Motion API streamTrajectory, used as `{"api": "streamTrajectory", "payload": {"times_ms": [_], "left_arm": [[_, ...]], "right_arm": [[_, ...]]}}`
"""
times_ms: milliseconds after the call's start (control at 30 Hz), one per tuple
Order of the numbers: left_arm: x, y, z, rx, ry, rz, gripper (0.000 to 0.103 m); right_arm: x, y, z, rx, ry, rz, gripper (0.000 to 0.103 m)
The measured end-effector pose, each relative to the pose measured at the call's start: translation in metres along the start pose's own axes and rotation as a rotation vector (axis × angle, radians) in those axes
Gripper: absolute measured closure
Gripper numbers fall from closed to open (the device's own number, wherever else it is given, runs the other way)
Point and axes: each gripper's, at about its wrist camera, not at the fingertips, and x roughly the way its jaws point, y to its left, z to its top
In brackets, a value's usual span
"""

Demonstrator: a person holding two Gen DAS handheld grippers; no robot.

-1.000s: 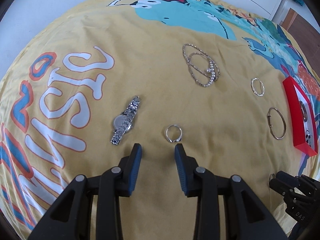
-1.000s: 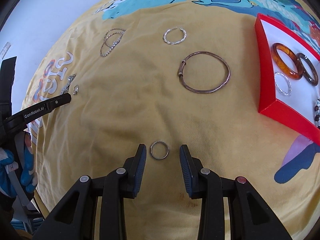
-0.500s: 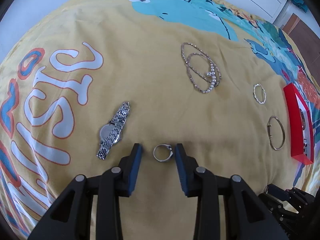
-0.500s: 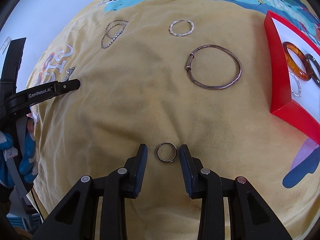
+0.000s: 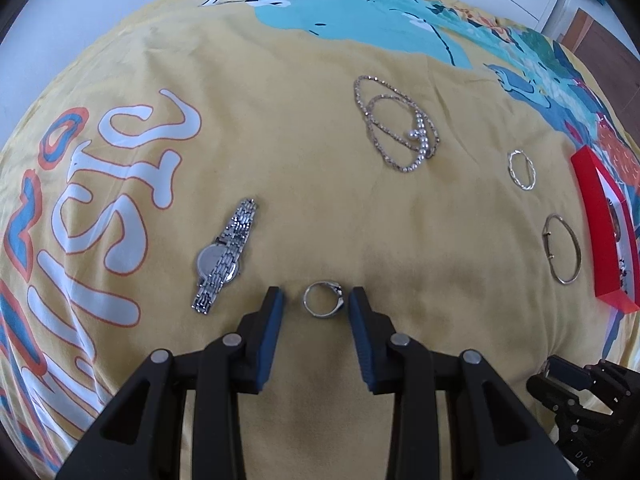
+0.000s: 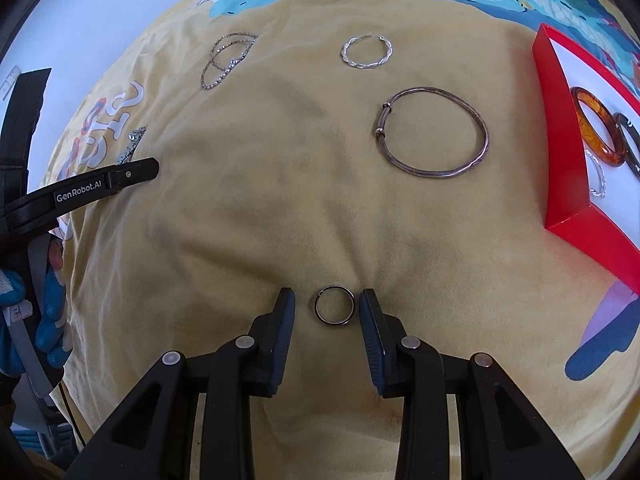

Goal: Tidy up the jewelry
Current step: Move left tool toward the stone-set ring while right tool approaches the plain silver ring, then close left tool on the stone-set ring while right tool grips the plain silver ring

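Observation:
A silver ring (image 5: pixel 323 299) lies on the yellow printed cloth (image 5: pixel 304 128) between the open fingers of my left gripper (image 5: pixel 316 300). A dark plain ring (image 6: pixel 335 305) lies between the open fingers of my right gripper (image 6: pixel 328 304). Neither ring is gripped. A red tray (image 6: pixel 568 184) at the right holds an amber bangle (image 6: pixel 596 132), a dark bangle (image 6: pixel 630 140) and a thin silver ring (image 6: pixel 598 178). The tray also shows in the left wrist view (image 5: pixel 600 236).
On the cloth lie a silver watch (image 5: pixel 224 256), a beaded necklace (image 5: pixel 396 128), a twisted silver hoop (image 6: pixel 366 53) and a large bronze bangle (image 6: pixel 434 132). The left gripper's finger (image 6: pixel 120 176) shows at the left of the right wrist view.
Both grippers have moved forward and down. Each ring, which lay just ahead of the fingertips, now lies between the open fingers.

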Motion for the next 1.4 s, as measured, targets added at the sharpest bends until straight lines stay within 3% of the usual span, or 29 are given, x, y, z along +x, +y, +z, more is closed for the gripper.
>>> {"api": "streamTrajectory", "payload": {"times_ms": [100, 167, 733, 1033, 1400], "left_arm": [[-0.001, -0.002, 0.0, 0.012, 0.001, 0.0, 0.081], [-0.002, -0.003, 0.001, 0.02, 0.001, 0.0, 0.084], [-0.032, -0.026, 0.008, 0.049, -0.026, -0.064, 0.085], [-0.05, -0.084, 0.029, 0.122, -0.064, -0.141, 0.085], [-0.06, -0.194, 0.043, 0.272, -0.08, -0.275, 0.085]], "right_arm": [[0.0, 0.0, 0.001, -0.004, 0.005, 0.006, 0.081], [-0.001, -0.002, 0.0, -0.001, 0.007, 0.011, 0.083], [-0.037, -0.026, -0.002, 0.045, -0.06, 0.029, 0.083], [-0.083, -0.07, 0.005, 0.127, -0.16, -0.005, 0.083], [-0.123, -0.155, 0.009, 0.231, -0.248, -0.102, 0.083]]}}
